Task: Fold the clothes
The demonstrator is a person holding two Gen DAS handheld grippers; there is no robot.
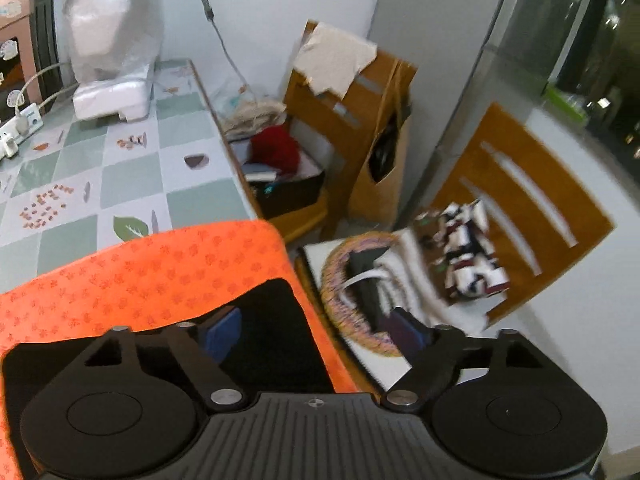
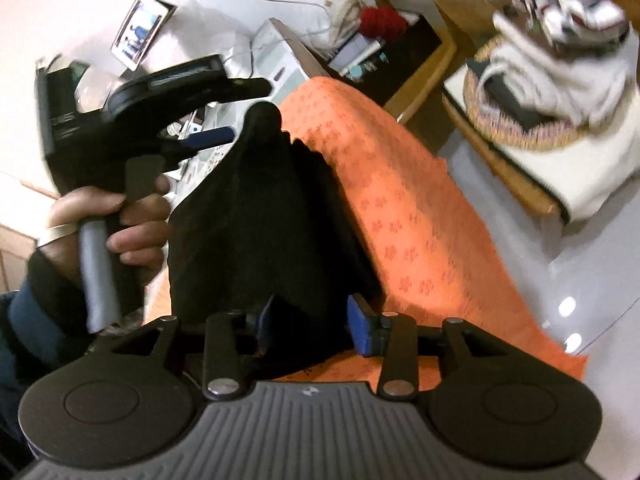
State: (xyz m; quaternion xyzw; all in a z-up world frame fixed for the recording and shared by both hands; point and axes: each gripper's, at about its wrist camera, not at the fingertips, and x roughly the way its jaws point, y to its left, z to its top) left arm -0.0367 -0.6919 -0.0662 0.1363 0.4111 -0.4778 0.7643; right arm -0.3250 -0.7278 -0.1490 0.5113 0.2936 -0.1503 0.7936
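An orange patterned cloth (image 1: 160,276) with a black part (image 1: 272,332) hangs over the table's near edge. It also shows in the right wrist view (image 2: 400,208), draped down, with the black part (image 2: 260,232) bunched in front. My left gripper (image 1: 320,334) is open, its jaws wide apart, one blue pad over the black part and the other off the cloth's right edge. The left gripper also shows in the right wrist view (image 2: 208,136), above the cloth. My right gripper (image 2: 312,324) has its blue pads on either side of the black fabric, with a wide gap.
A tiled table (image 1: 132,160) holds a white bagged appliance (image 1: 116,60) and a power strip (image 1: 16,132). Right of it stand wooden chairs (image 1: 520,208), one carrying a round woven basket (image 1: 348,300) with white and patterned clothes (image 1: 468,256). A box holds a red item (image 1: 276,152).
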